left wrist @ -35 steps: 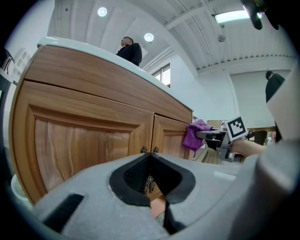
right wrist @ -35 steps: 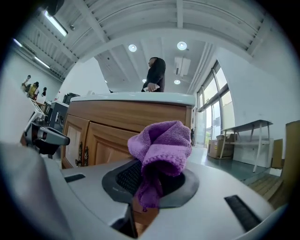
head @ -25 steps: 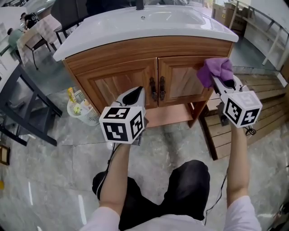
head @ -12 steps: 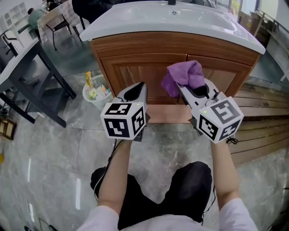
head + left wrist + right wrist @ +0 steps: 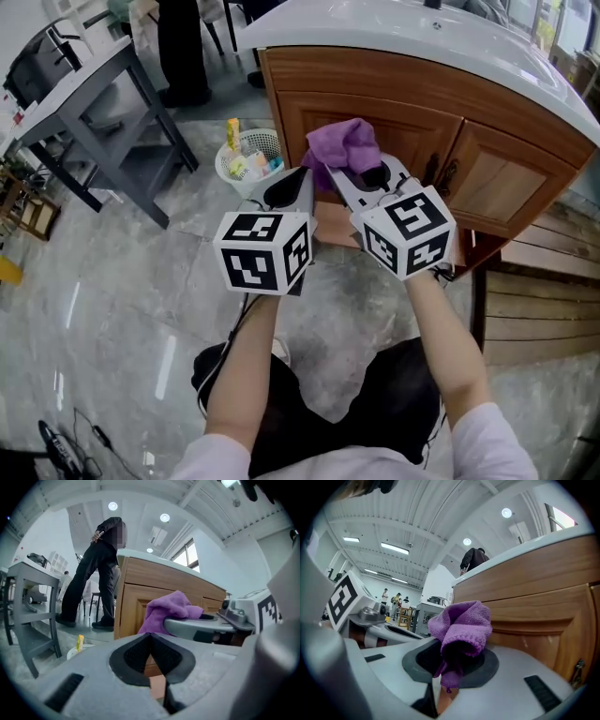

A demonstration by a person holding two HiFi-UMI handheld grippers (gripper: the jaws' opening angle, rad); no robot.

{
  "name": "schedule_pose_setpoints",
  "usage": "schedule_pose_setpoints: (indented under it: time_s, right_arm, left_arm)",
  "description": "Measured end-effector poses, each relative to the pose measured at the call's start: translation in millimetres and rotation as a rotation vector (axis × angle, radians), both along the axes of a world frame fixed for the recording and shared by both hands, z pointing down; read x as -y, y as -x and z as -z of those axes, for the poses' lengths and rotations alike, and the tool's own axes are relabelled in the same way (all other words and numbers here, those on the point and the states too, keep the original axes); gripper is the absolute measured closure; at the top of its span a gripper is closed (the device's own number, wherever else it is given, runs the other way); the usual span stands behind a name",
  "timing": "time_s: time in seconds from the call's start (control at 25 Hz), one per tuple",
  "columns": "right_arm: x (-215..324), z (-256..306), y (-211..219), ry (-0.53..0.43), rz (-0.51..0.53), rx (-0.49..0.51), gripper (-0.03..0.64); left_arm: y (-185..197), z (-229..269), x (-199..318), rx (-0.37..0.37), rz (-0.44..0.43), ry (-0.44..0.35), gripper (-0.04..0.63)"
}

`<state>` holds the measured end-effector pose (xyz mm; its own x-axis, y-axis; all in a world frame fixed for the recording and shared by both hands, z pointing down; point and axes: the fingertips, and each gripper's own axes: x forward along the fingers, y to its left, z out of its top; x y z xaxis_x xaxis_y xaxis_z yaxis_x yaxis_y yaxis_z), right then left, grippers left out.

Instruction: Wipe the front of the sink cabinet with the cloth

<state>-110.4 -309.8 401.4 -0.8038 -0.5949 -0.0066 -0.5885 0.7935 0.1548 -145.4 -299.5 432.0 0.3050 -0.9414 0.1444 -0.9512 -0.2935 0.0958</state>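
Purple cloth [image 5: 345,148], pinched in my right hand-held gripper [image 5: 356,174], has moved across to the left door [image 5: 412,127] of the sink cabinet [image 5: 375,70] (upper centre), so one pass seems done; left hand-held gripper [image 5: 287,190] closed, empty.

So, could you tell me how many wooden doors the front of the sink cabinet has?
2. One wooden panelled door is partly behind the crumpled purple cloth; the other door is right of it, past the dark handles. None seem hidden.
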Motion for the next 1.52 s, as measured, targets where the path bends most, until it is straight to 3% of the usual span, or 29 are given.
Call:
schedule_pose_setpoints:
  time_s: [0.28,0.56,1.04,1.52]
  right_arm:
    - [9,-23,52,-0.035,0.028,-0.06,0.545]
    - [13,-35,55,-0.03,0.012,-0.082,0.545]
    - [12,-32,1,-0.025,-0.084,-0.077,0.545]
    - [10,-34,-79,0.022,-0.197,-0.037,0.545]
  left_arm:
    - [25,-6,-13,0.004,0.053,0.014,0.589]
    - [25,-5,-15,0.007,0.053,0.012,0.589]
    - [5,-8,-8,0.014,-0.01,0.013,0.589]
    - [-63,-3,7,0.005,-0.134,-0.031,0.589]
